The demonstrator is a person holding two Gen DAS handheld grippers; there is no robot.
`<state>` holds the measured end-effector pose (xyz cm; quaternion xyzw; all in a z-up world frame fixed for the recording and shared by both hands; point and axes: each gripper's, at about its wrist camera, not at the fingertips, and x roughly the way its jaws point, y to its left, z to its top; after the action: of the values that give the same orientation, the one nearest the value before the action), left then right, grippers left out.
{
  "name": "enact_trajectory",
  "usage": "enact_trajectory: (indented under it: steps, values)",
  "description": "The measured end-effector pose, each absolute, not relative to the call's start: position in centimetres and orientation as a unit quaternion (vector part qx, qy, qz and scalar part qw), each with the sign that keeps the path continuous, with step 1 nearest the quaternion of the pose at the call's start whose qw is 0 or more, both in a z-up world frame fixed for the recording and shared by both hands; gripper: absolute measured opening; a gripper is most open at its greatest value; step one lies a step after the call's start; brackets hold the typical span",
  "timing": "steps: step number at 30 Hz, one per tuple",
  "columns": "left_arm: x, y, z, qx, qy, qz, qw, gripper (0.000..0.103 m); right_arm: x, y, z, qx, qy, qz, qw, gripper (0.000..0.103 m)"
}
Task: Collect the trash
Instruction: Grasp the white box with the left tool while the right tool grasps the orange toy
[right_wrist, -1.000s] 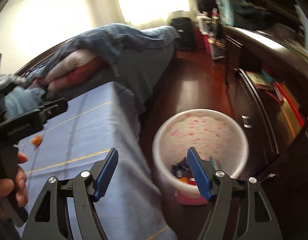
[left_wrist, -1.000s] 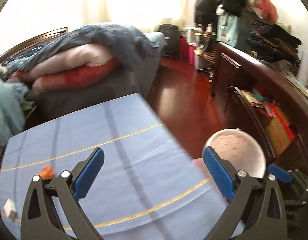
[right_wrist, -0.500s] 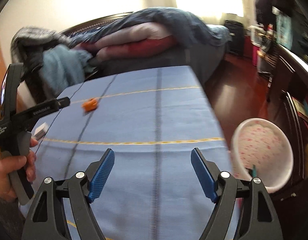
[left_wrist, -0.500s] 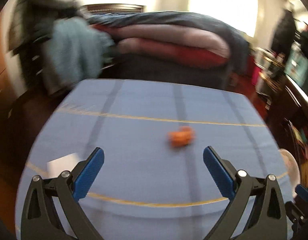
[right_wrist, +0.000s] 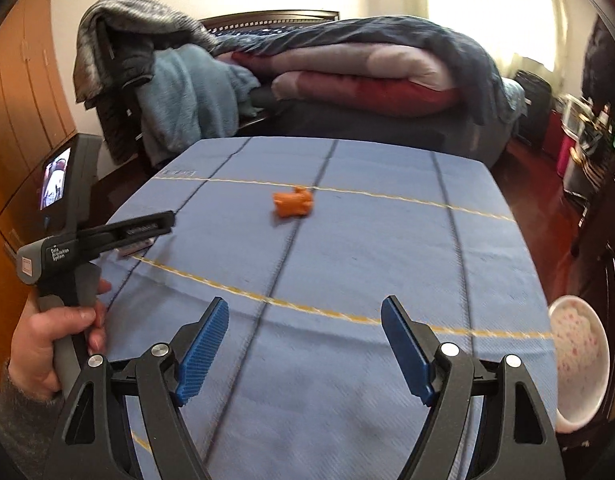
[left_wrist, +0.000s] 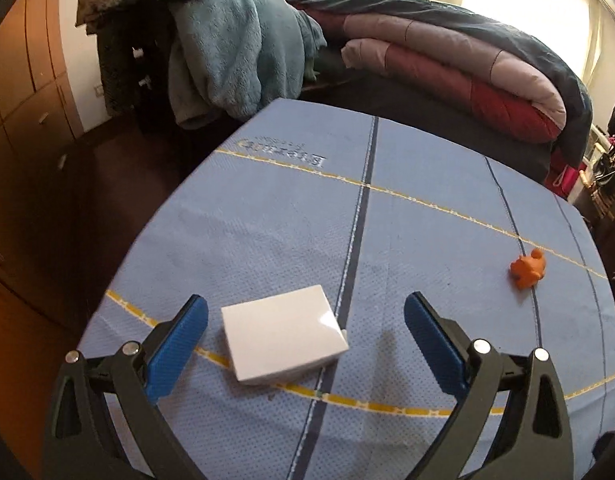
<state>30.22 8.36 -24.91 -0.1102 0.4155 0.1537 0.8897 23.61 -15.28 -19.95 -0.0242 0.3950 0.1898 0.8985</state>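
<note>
Blue cloth [left_wrist: 427,240] now fills view; left tongs [left_wrist: 305,334] wide, empty, above white box [left_wrist: 281,338]; right tongs [right_wrist: 305,344] empty, gaping.

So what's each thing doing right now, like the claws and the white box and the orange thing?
Left claw: open, holding nothing, white box partly between its fingers but untouched.
Right claw: open, empty, above the cloth.
White box: closed, lying flat on the blue cloth.
Orange scrap: crumpled, lying loose on the cloth, not picked up.
Bin: upright beside the table, open top.
Quilts: folded, stacked on the bed.
</note>
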Motion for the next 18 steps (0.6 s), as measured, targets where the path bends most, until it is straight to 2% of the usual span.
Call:
enact_trajectory:
  steps: [1, 2, 4, 7, 8, 18]
  values:
    - [30.3, 8.4, -25.1, -0.111, 0.418, 0.154, 0.888, 0.094, 24.0, -14.8, -19.9, -0.026, 0.396, 0.187, 0.898, 0.078]
    - [30.6, 8.6, -25.3, -0.111, 0.422, 0.154, 0.886, 0.087, 24.4, -14.1, -19.9, -0.03, 0.397, 0.188, 0.898, 0.078]
    - [30.9, 8.4, -25.4, -0.099, 0.428, 0.156, 0.885, 0.082, 25.6, -13.1, -19.9, -0.036, 0.4, 0.187, 0.896, 0.078]
    - [30.6, 8.3, -25.4, -0.087, 0.427, 0.158, 0.886, 0.065, 27.2, -11.8, -20.1, -0.035, 0.406, 0.185, 0.894, 0.078]
    - [30.4, 8.4, -25.2, -0.086, 0.425, 0.157, 0.887, 0.055, 28.0, -11.4, -20.3, -0.032, 0.411, 0.184, 0.892, 0.078]
    - [28.7, 10.9, -24.0, -0.126, 0.404, 0.127, 0.897, 0.055, 34.7, -8.4, -22.8, -0.034, 0.431, 0.149, 0.889, 0.078]
